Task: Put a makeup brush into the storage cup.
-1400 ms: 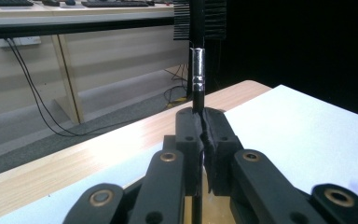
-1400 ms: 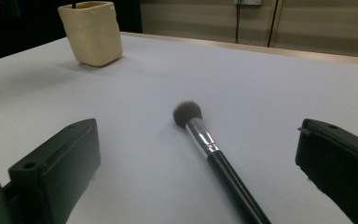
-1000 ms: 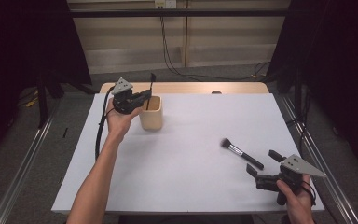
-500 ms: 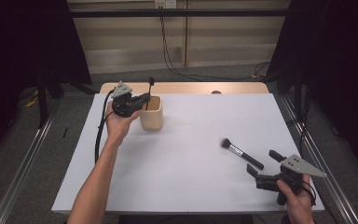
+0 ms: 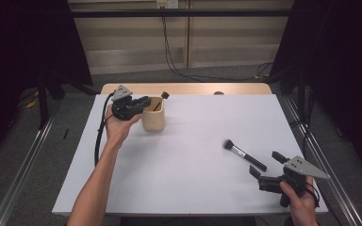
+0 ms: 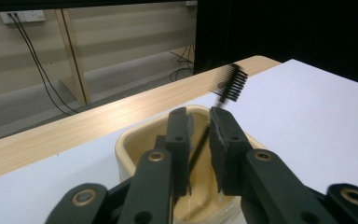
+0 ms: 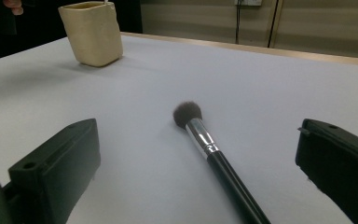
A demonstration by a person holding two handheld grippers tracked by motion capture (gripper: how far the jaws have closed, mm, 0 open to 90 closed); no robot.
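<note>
Left tool (image 6: 199,140) over the beige cup (image 5: 153,120), jaws just eased slightly apart to drop the thin comb brush (image 6: 228,86) in, seemingly released. Right tool (image 5: 266,165) wide, straddling the powder brush (image 7: 205,144) on the surface (image 5: 179,183).

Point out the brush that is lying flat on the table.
The powder brush near the right gripper lies flat; the comb brush stands in the cup.

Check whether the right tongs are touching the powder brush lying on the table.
Apart. In the right gripper view the right tongs stand wide open, and the powder brush lies on the table between them with bare white surface showing on both sides of its handle.
</note>
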